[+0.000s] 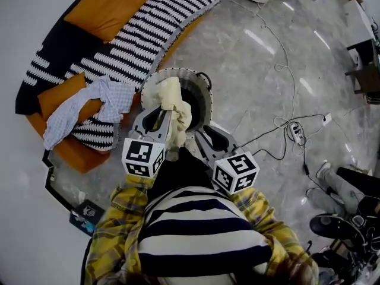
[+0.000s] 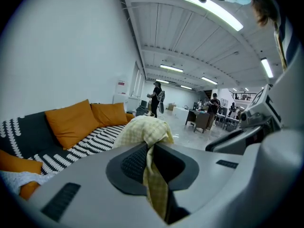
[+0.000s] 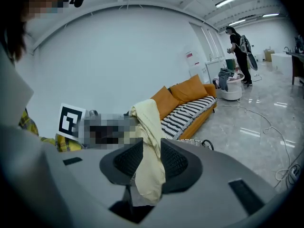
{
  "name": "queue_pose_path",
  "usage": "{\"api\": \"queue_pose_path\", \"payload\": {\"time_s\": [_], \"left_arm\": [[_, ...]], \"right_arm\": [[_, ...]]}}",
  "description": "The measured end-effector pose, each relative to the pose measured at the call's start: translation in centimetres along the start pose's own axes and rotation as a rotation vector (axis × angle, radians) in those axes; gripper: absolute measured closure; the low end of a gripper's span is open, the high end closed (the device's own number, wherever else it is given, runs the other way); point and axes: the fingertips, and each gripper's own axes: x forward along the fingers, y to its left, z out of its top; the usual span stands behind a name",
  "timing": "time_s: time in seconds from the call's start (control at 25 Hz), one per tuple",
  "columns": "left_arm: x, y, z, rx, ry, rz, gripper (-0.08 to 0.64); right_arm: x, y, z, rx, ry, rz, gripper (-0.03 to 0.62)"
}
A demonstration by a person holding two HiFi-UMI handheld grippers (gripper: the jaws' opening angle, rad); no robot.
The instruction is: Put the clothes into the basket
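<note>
Your left gripper (image 1: pixel 160 113) and right gripper (image 1: pixel 193 139) each pinch the one soft, pale-yellow checked cloth (image 1: pixel 176 103) over the one round basket (image 1: pixel 205 91). One crumpled checked shirt (image 1: pixel 102 103) lies on the striped sofa (image 1: pixel 148 29).

Basket (image 1: pixel 178 72) stands on the floor (image 1: pixel 255 70). Sofa (image 1: pixel 119 34) runs left of and behind the basket. Shirt (image 1: pixel 101 103) lies on the sofa, just left of the basket. Cloth (image 1: pixel 172 100) hangs over the basket's opening. Power strip (image 1: pixel 295 130) lies on the floor, right of the basket.

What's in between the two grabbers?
A pale yellow cloth, pinched by both the left gripper and the right gripper. The head view shows it stretching between them.
</note>
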Motion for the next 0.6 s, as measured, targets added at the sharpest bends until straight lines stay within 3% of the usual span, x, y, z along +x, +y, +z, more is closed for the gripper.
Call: {"api": "queue_pose_path", "payload": {"time_s": [0.24, 0.36, 0.6], "left_arm": [[3.8, 0.1, -5.1, 0.001, 0.187, -0.041, 0.504], [4.8, 0.3, -5.5, -0.025, 0.203, -0.039, 0.383], [4.9, 0.7, -4.5, -0.048, 0.192, -0.018, 0.368]], "right_arm": [[2.3, -1.8, 0.4, 0.006, 0.050, 0.026, 0.466], [2.9, -2.7, 0.6, 0.020, 0.066, 0.023, 0.466], [3.3, -3.6, 1.2, 0.029, 0.078, 0.036, 0.466]]}}
